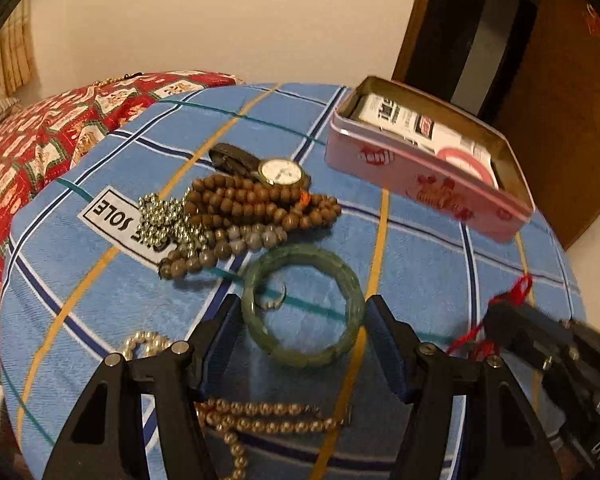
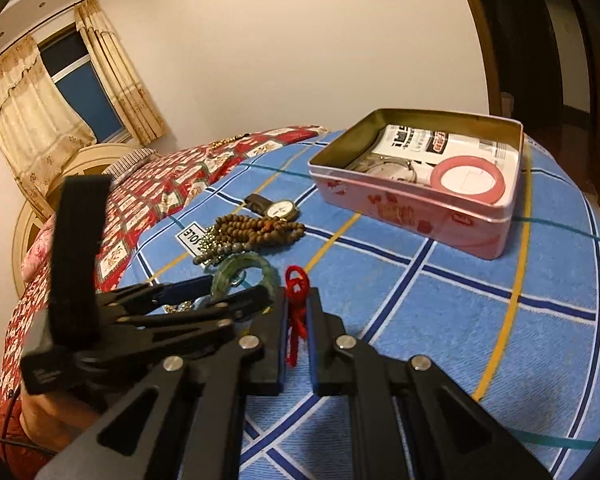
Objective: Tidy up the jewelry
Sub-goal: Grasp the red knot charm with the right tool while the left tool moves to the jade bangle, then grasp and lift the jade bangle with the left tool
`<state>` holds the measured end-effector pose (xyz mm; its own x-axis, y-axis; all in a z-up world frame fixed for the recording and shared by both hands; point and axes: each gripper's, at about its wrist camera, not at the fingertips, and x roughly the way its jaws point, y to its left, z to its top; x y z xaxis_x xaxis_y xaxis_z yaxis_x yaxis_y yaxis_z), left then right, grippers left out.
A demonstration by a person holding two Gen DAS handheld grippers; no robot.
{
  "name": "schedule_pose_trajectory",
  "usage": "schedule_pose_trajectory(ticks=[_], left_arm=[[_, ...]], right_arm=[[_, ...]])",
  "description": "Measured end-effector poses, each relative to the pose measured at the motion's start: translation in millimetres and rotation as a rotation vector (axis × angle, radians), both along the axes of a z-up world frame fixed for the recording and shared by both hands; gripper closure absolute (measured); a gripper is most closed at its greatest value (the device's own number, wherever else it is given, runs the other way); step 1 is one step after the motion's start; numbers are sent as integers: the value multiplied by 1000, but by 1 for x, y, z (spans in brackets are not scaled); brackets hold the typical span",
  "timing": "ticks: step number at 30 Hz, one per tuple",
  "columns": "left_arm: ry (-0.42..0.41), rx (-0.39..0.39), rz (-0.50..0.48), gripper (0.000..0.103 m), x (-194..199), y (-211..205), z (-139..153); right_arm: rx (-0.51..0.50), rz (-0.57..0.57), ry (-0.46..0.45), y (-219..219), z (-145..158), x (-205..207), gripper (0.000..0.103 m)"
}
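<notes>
pink tin [image 2: 416, 216] near towel edge [image 2: 596, 240] (right side bare).

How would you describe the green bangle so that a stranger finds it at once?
On the blue checked blanket, look below the heap of brown wooden beads. The translucent green stone bangle lies flat there between the open left gripper's fingers. It alone is one smooth solid ring, not beaded.

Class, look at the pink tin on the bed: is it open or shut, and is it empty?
Open and not empty. The pink tin has no lid on it, and inside lie a pink bangle and printed paper.
</notes>
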<state>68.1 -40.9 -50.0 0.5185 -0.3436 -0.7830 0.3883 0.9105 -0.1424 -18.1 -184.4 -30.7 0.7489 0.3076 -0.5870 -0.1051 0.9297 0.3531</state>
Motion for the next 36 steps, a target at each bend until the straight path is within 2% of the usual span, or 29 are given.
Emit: schedule_pose_trajectory(ticks=[3,4,5,7,10,12,15,17,19,21,25,29,32,33,35,36], left_arm=[[-9,-4,2,39,1,-1,0],[-8,-19,-1,43,1,0,1],[-4,-46,-8,61,2,2,2],[20,-114,-30,72,3,7,2],[28,-135,-15,73,4,11,2],[21,-140,-18,79,2,11,4],[-27,-141,-32,82,-7,10,12],[-74,-144,-48,91,-14,10,19],[-95,-143,-71,94,-18,9,22],[-101,-108,-71,94,-19,8,22],[-112,-111,-96,93,-22,9,24],[-99,-81,-128,78,-27,2,20],[-38,-131,-137,76,-23,1,16],[-26,-135,-140,71,-23,0,14],[-13,-114,-162,55,-25,-6,12],[-16,-108,-174,53,-28,-9,11]], right_arm=[[13,-2,3,-3,-1,-1,91],[17,-4,6,-3,-2,-1,91],[20,-5,8,-4,-2,-1,91],[24,-7,11,-5,-2,0,91],[24,-9,10,-5,-2,-2,91],[25,-9,11,-5,-1,-2,91],[28,-13,12,-6,-1,-2,91],[28,-16,11,-6,-1,-2,91],[29,-16,8,-7,0,-3,91],[27,-17,8,-7,0,-2,91],[29,-20,6,-7,0,-3,91],[33,-26,6,-9,0,-3,91],[40,-36,0,-11,0,-4,91],[41,-39,-1,-11,1,-4,91],[45,-41,-3,-12,1,-5,91],[47,-44,-3,-13,1,-5,91]])
